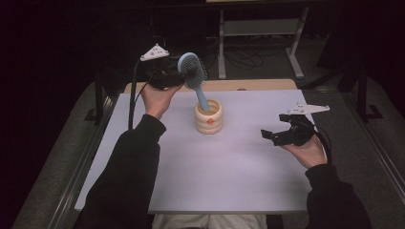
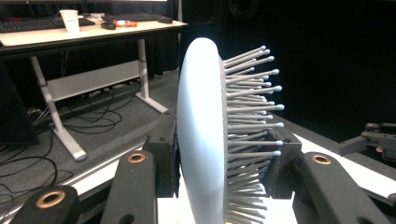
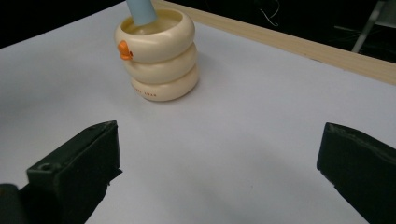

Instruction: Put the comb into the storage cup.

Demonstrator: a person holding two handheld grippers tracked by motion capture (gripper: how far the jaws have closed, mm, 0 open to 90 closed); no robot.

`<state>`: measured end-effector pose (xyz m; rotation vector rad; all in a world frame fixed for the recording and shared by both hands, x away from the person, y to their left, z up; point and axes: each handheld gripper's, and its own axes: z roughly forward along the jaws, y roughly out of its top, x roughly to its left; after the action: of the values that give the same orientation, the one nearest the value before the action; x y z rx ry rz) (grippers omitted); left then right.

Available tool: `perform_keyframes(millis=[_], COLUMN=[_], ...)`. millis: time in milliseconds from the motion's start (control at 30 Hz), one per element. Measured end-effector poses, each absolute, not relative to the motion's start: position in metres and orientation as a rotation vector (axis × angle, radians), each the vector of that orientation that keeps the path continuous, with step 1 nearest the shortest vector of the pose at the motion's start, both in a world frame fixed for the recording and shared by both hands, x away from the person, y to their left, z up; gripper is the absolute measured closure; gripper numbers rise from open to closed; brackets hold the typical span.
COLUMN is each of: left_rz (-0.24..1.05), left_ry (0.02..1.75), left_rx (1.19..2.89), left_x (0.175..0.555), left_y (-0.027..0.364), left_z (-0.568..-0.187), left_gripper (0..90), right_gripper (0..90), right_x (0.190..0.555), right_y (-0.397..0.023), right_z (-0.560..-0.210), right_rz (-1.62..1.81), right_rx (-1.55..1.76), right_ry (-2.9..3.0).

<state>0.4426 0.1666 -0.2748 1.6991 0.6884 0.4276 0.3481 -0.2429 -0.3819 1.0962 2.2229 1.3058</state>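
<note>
Left gripper (image 1: 177,76) clamped on head of blue hairbrush (image 1: 193,71); handle seated tilted in cream ringed cup (image 1: 208,117) at mid-table. Right gripper (image 1: 277,135) held wide apart, empty, low over white table (image 1: 229,176). Risk judged: cup tipped if brush levered sideways. Left forearm raised, right palm upturned.

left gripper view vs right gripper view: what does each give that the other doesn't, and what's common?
The left gripper view alone gives the hairbrush head edge-on, bristles out to one side, clamped between the left gripper jaws, plus a desk with a paper cup behind. The right gripper view alone gives the cream ringed holder with its orange beak and the right gripper jaws wide apart. Common: the blue hairbrush, here its handle in the holder, and the white tabletop.
</note>
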Motion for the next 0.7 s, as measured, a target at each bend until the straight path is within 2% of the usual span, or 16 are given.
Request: perform_keyframes(millis=[700], left_rz=[0.408], left_ry=[0.727], left_rx=[1.705], left_x=[0.45], left_y=[0.162], left_z=[-0.296], left_gripper=[55.2], right_gripper=[0.0], right_x=[0.328], right_y=[-0.258], right_z=[-0.395], right_rz=[1.315], right_rx=[1.117], right_ry=[2.18])
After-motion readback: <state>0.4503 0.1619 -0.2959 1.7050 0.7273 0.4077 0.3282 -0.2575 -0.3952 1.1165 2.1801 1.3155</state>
